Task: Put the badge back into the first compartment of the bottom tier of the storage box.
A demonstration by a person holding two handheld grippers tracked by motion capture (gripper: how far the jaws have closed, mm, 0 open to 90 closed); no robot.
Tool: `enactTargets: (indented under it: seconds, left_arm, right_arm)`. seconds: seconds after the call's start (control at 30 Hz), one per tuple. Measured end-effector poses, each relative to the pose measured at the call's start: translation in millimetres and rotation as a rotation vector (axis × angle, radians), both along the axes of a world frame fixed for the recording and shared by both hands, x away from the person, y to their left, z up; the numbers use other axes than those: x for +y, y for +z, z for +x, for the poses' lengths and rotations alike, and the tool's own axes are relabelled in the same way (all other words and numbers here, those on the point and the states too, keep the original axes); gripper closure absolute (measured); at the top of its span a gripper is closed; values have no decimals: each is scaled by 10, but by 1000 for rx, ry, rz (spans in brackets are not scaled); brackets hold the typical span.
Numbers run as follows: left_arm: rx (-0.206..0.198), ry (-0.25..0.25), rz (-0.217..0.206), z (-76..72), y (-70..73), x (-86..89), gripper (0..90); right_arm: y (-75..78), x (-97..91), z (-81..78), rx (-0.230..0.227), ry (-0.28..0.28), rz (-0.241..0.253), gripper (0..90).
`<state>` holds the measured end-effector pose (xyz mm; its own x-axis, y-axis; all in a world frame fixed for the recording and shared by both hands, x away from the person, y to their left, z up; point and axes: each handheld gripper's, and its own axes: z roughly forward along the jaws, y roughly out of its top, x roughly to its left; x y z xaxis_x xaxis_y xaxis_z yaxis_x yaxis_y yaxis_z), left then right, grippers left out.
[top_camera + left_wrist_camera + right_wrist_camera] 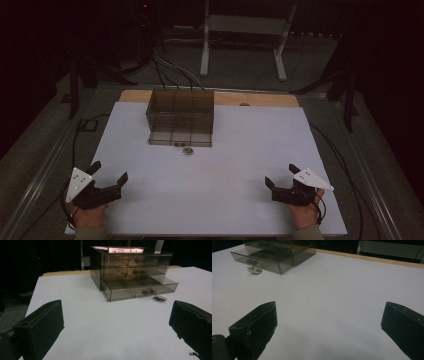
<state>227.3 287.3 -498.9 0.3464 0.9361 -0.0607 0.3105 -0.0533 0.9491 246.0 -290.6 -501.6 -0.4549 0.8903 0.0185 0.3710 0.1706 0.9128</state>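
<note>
Smoked translucent plastic drawer chest (180, 117) with three drawers stands toward twelve o'clock on the white-topped table (240, 165), a little left of centre. Its bottom drawer (140, 288) is pulled out toward the person, while the two above it sit pushed in; each drawer carries a small metal handle. Just in front of the open drawer, apart from it, lies a small metallic trinket with a greenish centre (188, 150), flat on the table; in the left tool's view it shows at (160, 298), and in the right tool's view at (254, 270).

Left tool (111, 175) rests near the table's seven o'clock corner, held in the person's left hand (90, 215), jaws spread wide with nothing between them. Right tool (281, 176) sits near five o'clock, held in the right hand (303, 212), jaws likewise wide apart and empty. Both tools point toward the chest and are well apart from it and from the trinket. A strip of bare wood (260, 99) shows along the table's far edge.
</note>
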Motion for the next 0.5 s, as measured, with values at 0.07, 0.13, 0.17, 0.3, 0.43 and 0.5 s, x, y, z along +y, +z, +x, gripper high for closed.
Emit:
enactTargets:
  seconds: [0.07,0.13,0.17,0.3,0.43,0.5]
  left_arm:
    - [13,10,9,5,25,-10,5]
    - [3,29,28,-1,64,-24,6]
    - [3,29,28,-1,64,-24,5]
    - [-16,59,56,-4,112,-32,6]
    - [24,36,20,53,131,-12,6]
    - [32,28,18,68,142,-26,5]
  right_arm:
    - [0,-8,-1,-3,-3,2,9]
    - [1,-9,-3,-4,-5,3,9]
    - [1,-9,-3,-4,-5,3,9]
    - [3,-11,-6,-4,-11,4,9]
    - [-1,-18,-4,-3,-20,5,9]
    - [-2,-20,-4,-5,-22,5,9]
